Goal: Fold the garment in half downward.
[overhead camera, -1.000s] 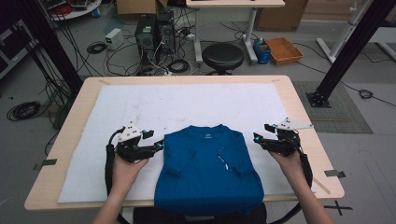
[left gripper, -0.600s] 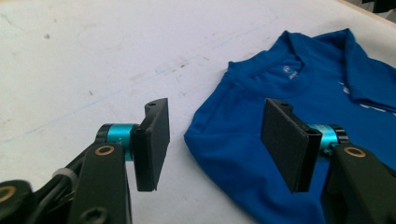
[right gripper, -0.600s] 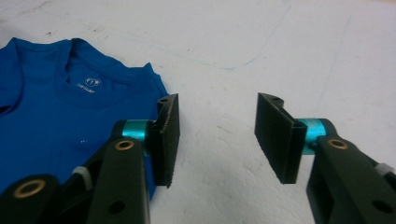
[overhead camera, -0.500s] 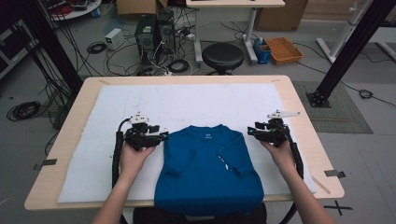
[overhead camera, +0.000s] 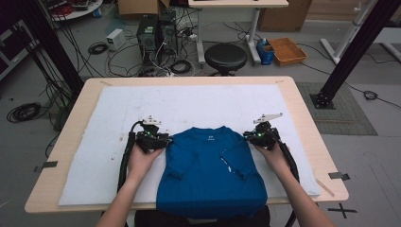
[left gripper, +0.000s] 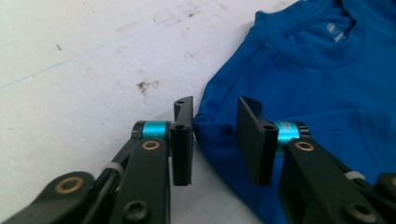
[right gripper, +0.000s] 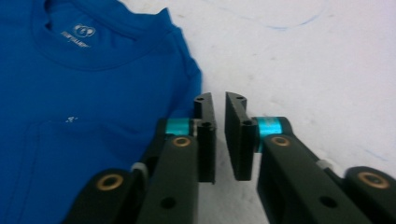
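Since the blue T-shirt [overhead camera: 210, 172] lay limp on the bench's white mat [overhead camera: 94, 179], I judged its shoulder edges the best hold; my left claw [left gripper: 215, 140] gaped around one, my right claw [right gripper: 219, 140] stood narrowly parted, empty.

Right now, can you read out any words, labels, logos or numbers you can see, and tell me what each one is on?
Neck print inside the collar of the blue T-shirt: a small white round logo with one line of white letters under it, too blurred to read.
The same print in the left gripper view: too small to read.
There is no legible text on the white mat, the left gripper or the right gripper.
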A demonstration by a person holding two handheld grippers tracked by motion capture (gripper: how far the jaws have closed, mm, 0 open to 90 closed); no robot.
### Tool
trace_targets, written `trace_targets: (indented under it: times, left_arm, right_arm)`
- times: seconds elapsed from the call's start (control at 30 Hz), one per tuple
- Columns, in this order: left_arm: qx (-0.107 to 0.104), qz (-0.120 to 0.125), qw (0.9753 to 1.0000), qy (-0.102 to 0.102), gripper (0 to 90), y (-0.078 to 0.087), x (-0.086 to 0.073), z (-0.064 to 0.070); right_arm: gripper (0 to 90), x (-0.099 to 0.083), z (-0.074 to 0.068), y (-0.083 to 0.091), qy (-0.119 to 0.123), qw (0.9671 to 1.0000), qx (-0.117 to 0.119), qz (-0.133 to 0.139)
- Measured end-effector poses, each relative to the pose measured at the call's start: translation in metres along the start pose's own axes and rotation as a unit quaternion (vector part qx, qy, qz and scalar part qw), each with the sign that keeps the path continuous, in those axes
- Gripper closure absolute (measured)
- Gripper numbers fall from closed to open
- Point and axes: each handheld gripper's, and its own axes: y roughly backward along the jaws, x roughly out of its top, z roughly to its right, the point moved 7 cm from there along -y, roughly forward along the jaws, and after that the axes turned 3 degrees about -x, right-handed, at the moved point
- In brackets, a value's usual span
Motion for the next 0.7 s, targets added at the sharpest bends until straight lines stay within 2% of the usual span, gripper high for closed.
trace_targets:
  times: [0.1,0.17,0.23,0.3,0.33,0.4,0.47,0.53,0.57,0.63,0.7]
  left_arm:
    - [0.003,0.005,1.0,0.001,70.0,0.002,0.001,-0.001]
    - [0.011,0.016,0.9998,0.005,60.2,0.005,0.004,-0.002]
    - [0.006,0.028,0.9995,0.013,58.1,0.005,0.007,-0.001]
    - [0.009,0.02,0.9997,0.01,55.8,0.002,0.007,-0.002]
    - [0.009,0.014,0.9998,0.007,55.6,0.0,0.006,-0.002]
    - [0.009,-0.001,0.9999,0.006,55.7,-0.005,0.003,-0.001]
    - [0.017,0.0,0.9998,-0.004,57.1,-0.005,0.004,0.0]
    - [0.015,-0.001,0.9999,-0.002,59.4,-0.004,0.003,0.0]
    - [0.014,0.001,0.9999,0.001,59.4,-0.004,0.003,-0.001]
    - [0.017,0.004,0.9998,0.002,57.9,-0.003,0.004,-0.001]
    - [0.009,0.011,0.9999,0.001,56.8,-0.003,0.006,0.0]
  right_arm:
    - [81.8,0.001,0.007,0.004,-0.015,0.9997,-0.014,0.013]
    - [74.7,0.004,0.011,0.009,-0.03,0.999,-0.014,0.029]
    - [68.8,0.007,0.01,0.013,-0.042,0.9981,-0.001,0.044]
    - [65.7,0.011,0.005,0.015,-0.04,0.9977,0.015,0.053]
    - [65.7,0.012,0.001,0.014,-0.032,0.998,0.019,0.051]
    - [68.9,0.009,-0.006,0.006,-0.017,0.9992,0.024,0.025]
    - [80.0,0.003,-0.009,-0.002,-0.003,0.9998,0.018,-0.007]
    - [85.8,0.003,-0.007,-0.004,-0.005,0.9999,0.007,-0.008]
    - [85.9,0.004,-0.003,-0.003,-0.008,0.9999,-0.007,-0.005]
    - [85.3,0.005,0.003,-0.001,-0.022,0.9997,-0.01,0.002]
    - [75.4,0.005,0.007,0.0,-0.032,0.9994,-0.009,0.008]
